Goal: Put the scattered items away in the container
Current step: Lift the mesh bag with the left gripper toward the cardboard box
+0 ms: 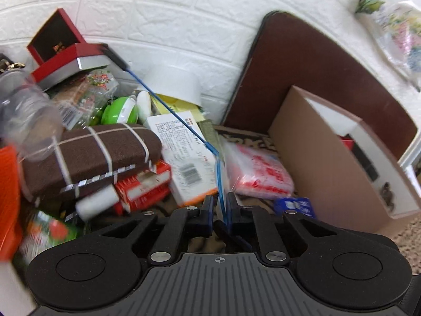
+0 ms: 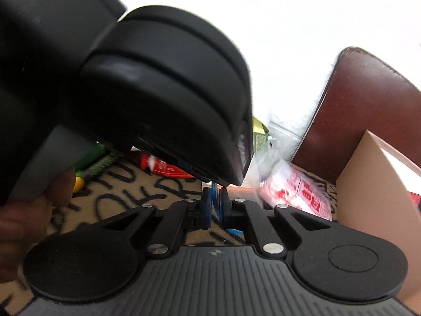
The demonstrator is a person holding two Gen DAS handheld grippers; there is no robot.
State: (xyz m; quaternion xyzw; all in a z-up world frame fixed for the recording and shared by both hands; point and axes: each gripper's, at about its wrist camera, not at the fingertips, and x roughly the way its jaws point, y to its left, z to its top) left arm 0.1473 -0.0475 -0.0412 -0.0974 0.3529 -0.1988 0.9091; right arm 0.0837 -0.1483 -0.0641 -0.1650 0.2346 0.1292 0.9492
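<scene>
Left tool [image 1: 219,205] clenched on blue cord [image 1: 168,106]; right tool [image 2: 215,201] clenched too. Grasp step; you next carry cord to cardboard box [image 1: 329,163].

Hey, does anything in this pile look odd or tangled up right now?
Yes. A blue cord runs taut from the left gripper, which is shut on it, diagonally over the clutter toward the red box. It crosses the white carton, so it looks stretched over the pile, possibly snagged rather than free.
</scene>
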